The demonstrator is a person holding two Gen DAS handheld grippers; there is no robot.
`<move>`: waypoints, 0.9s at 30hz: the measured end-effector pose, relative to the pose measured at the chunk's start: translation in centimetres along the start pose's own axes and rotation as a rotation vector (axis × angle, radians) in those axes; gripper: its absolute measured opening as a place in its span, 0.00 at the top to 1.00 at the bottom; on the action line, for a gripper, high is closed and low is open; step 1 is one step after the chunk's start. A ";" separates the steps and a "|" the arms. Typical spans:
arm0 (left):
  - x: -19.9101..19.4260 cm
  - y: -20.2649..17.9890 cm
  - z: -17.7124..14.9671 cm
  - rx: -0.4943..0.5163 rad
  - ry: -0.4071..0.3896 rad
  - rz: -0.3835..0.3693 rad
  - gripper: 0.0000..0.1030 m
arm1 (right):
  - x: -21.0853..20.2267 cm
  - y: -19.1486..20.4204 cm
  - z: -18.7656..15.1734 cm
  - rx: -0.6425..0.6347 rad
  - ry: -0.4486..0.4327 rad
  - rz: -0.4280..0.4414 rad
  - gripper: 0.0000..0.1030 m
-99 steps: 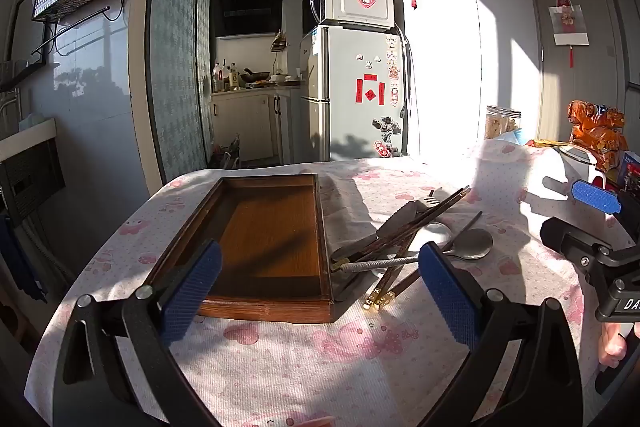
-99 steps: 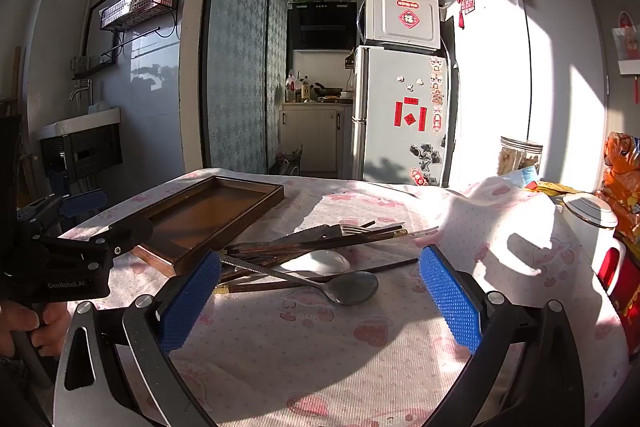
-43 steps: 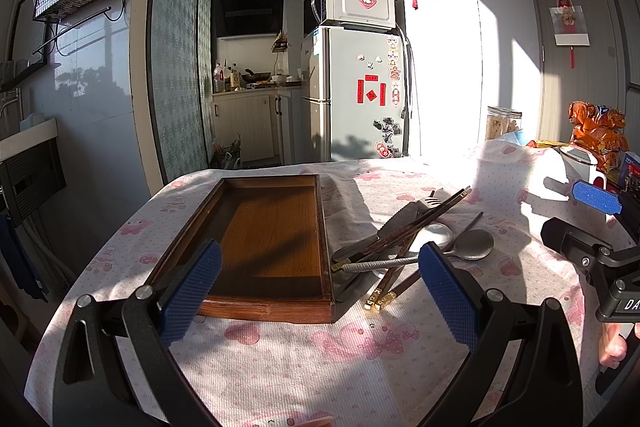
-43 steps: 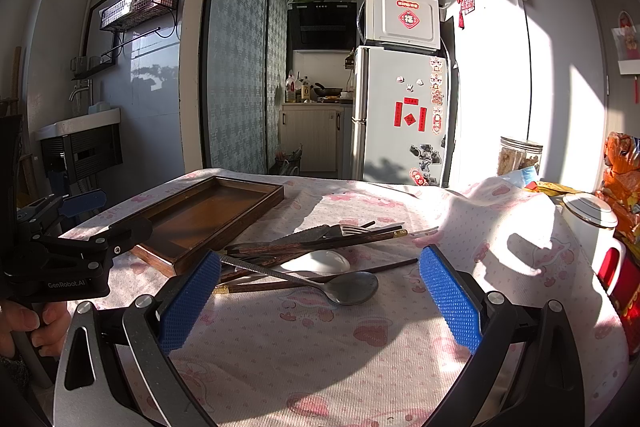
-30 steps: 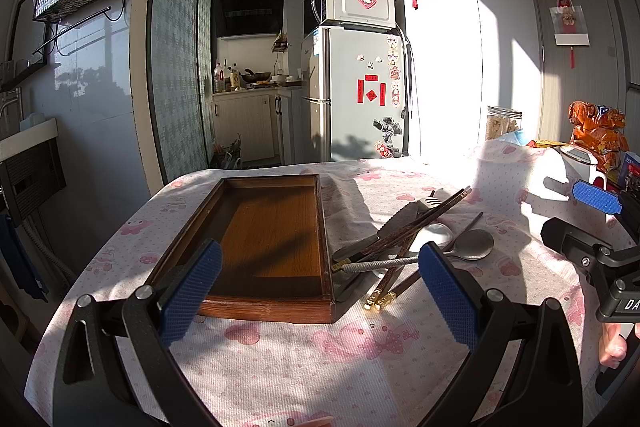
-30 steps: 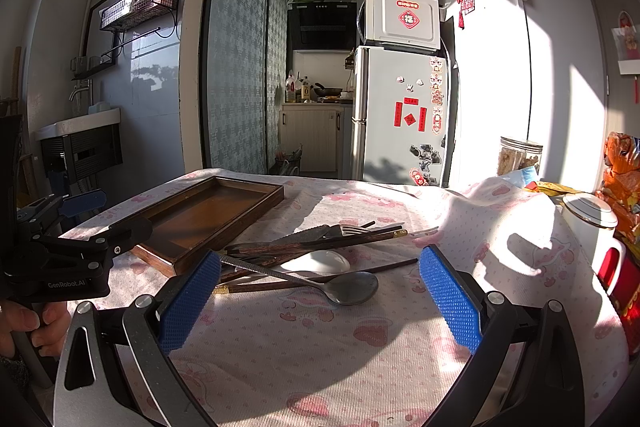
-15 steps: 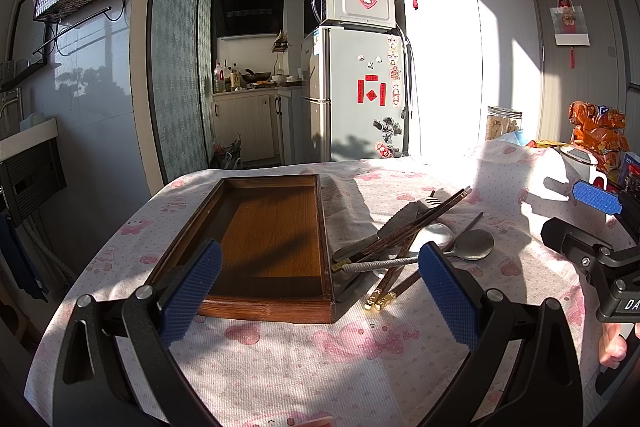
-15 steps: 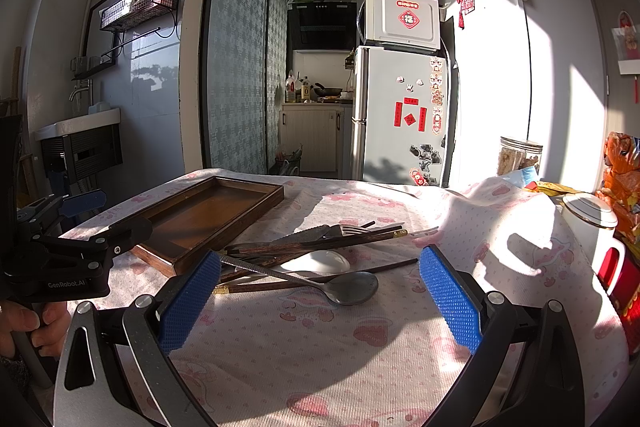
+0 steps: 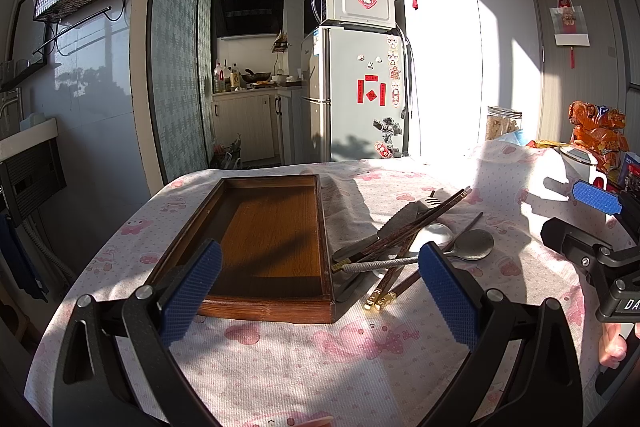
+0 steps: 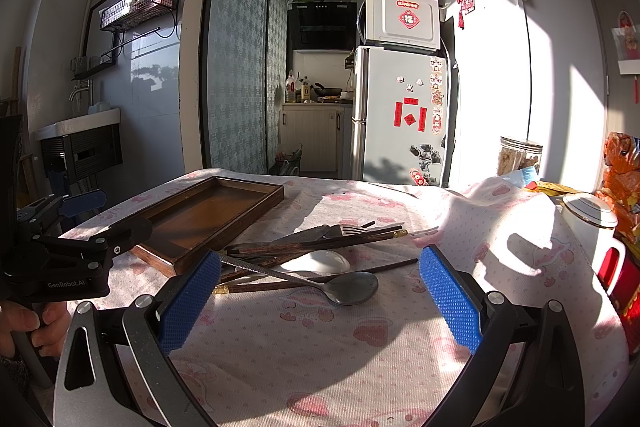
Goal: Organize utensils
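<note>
- While both grippers hover above the table draped in a white cloth with pink prints (image 9: 280,359), neither one holds anything.
- The left gripper (image 9: 320,287) has its blue-padded fingers (image 9: 192,291) spread wide, and they frame the near end of the shallow rectangular dark wooden tray (image 9: 264,309).
- The tray interior is bare; the tray lies flat on the cloth at the left of the table.
- The right gripper (image 10: 320,291) also has its blue pads spread wide and holds nothing; the pile of utensils (image 10: 312,259) lies on the cloth between and beyond its fingers.
- The pile lies just beside the right long edge of the tray, outside it.
- The pile contains a steel spoon with a round bowl (image 10: 352,289), a white ceramic spoon (image 10: 324,261), several dark wooden chopsticks with gold tips (image 10: 320,245), and a steel fork (image 10: 352,229). The items cross over one another.
- In the left wrist view, the right gripper appears at the right edge, with a person's hand (image 9: 612,343) on its handle.
- In the right wrist view, the left gripper appears at the left edge, near the tray.
- A white lidded mug with a red handle (image 10: 592,231) stands at the right side of the table, well apart from the pile.
</note>
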State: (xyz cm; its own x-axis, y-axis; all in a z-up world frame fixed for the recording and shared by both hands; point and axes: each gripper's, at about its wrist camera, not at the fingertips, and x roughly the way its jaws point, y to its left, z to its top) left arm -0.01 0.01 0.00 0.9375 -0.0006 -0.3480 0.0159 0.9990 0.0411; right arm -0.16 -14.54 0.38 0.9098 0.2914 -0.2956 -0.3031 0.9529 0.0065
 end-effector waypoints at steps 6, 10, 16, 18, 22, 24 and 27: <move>0.0 0.0 0.0 0.000 0.000 0.000 0.03 | 0.0 0.0 0.0 0.000 0.000 0.000 0.03; 0.0 0.0 0.0 -0.003 -0.002 0.005 0.03 | 0.0 0.0 0.0 0.000 0.000 -0.001 0.03; -0.1 0.2 0.2 -0.005 0.006 0.007 0.03 | 0.3 -0.2 0.1 0.009 0.016 -0.018 0.03; -0.1 0.2 0.2 -0.003 0.006 -0.007 0.03 | 0.4 -0.1 0.1 0.009 0.027 -0.014 0.03; -0.2 0.1 0.1 -0.003 0.002 -0.004 0.03 | 0.6 0.0 0.0 0.003 0.034 -0.001 0.03; -0.1 0.1 0.1 -0.005 0.001 -0.009 0.03 | 0.6 -0.1 0.1 0.006 0.031 -0.008 0.03; 0.2 0.3 0.1 -0.010 0.021 -0.054 0.03 | 0.7 -0.5 0.1 0.028 0.035 -0.037 0.03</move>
State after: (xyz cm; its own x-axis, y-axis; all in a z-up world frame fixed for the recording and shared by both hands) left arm 0.25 0.29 0.07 0.9277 -0.0539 -0.3694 0.0628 0.9980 0.0120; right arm 0.62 -14.77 0.23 0.9096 0.2533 -0.3293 -0.2610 0.9651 0.0214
